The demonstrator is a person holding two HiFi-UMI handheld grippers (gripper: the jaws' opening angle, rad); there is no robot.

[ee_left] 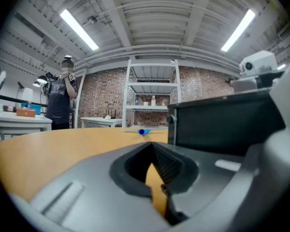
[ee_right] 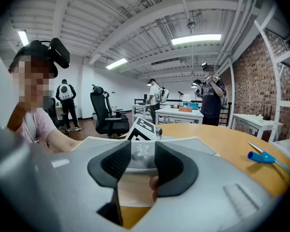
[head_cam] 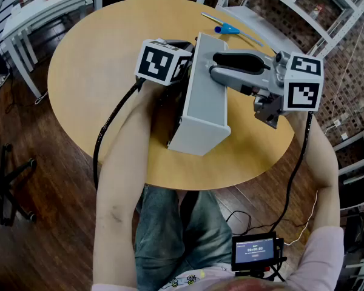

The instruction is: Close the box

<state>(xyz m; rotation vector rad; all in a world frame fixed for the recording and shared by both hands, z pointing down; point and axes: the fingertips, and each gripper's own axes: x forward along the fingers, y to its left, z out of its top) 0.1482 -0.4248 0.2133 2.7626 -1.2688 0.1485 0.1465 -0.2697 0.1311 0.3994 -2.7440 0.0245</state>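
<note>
Head view looks down on a round wooden table (head_cam: 91,71) with a grey box (head_cam: 203,111) on its near right part, one short end facing the person. A blue pen-like tool (head_cam: 227,28) lies at the table's far edge, well apart from the box.

Left gripper view has the left gripper (ee_left: 153,151) with its fingers (ee_left: 171,166) drawn together so they meet at the tips. Only bare tabletop shows in the narrow wedge behind the tips. A dark side of the box fills the right of this view, just beside the gripper. From above, this gripper's marker cube (head_cam: 161,62) sits against the box's far left corner.

Right gripper view has the right gripper (ee_right: 137,156) with its fingers (ee_right: 169,166) spread wide. The box's grey top shows between them, and neither pad visibly presses on it. From above, this gripper lies across the far end of the box top and points left, and its marker cube (head_cam: 303,82) hangs off the box's right side.

I cannot tell whether the box's lid is fully down.
</note>
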